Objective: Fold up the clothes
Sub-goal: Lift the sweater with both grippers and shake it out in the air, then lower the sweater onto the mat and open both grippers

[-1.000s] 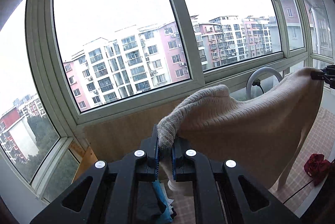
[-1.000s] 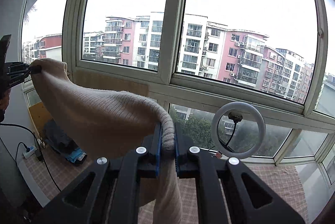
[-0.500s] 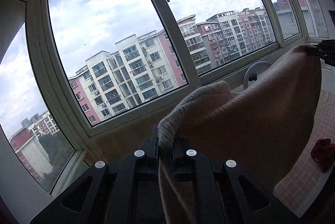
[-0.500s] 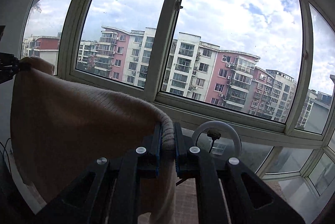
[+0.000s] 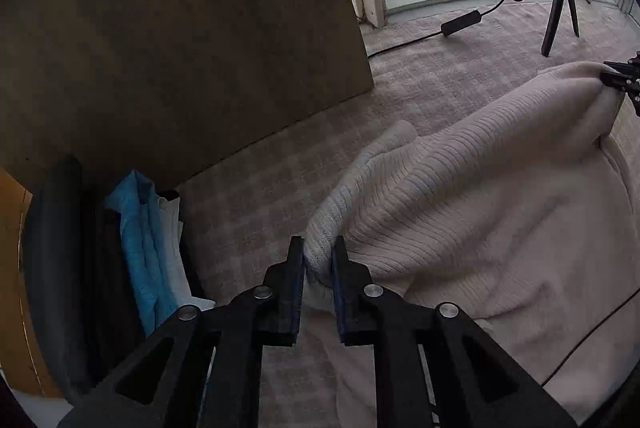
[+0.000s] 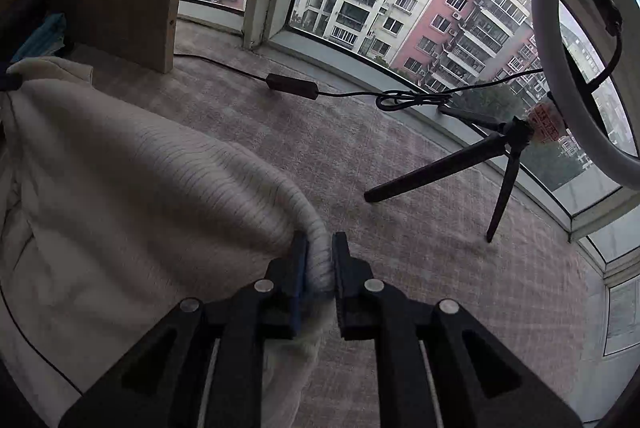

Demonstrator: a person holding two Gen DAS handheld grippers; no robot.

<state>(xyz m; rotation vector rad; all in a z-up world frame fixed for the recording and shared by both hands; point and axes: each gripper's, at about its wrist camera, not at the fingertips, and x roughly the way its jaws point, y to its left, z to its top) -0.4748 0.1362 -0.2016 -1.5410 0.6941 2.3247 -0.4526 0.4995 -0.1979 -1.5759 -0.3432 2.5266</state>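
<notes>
A cream ribbed knit sweater [image 5: 480, 212] sags low over the checked mat between my two grippers. My left gripper [image 5: 318, 260] is shut on one ribbed edge corner of it. The right gripper [image 5: 622, 80] shows in the left wrist view at the far right, pinching the other corner. In the right wrist view the right gripper [image 6: 320, 260] is shut on the sweater's [image 6: 132, 188] ribbed hem, and the cloth runs left toward the left gripper at the frame's edge. Much of the sweater lies on the mat below.
A ring light [image 6: 576, 40] on a black tripod [image 6: 492, 164] stands on the mat by the window, its cable and inline switch [image 6: 292, 86] trailing across. A brown board [image 5: 180, 40] leans at the left, with a pile of blue and dark clothes [image 5: 140, 240] beside it.
Both grippers have swung down from window height to near the mat, still holding the sweater. The cloth, earlier hanging in the air, now sags onto the mat.
</notes>
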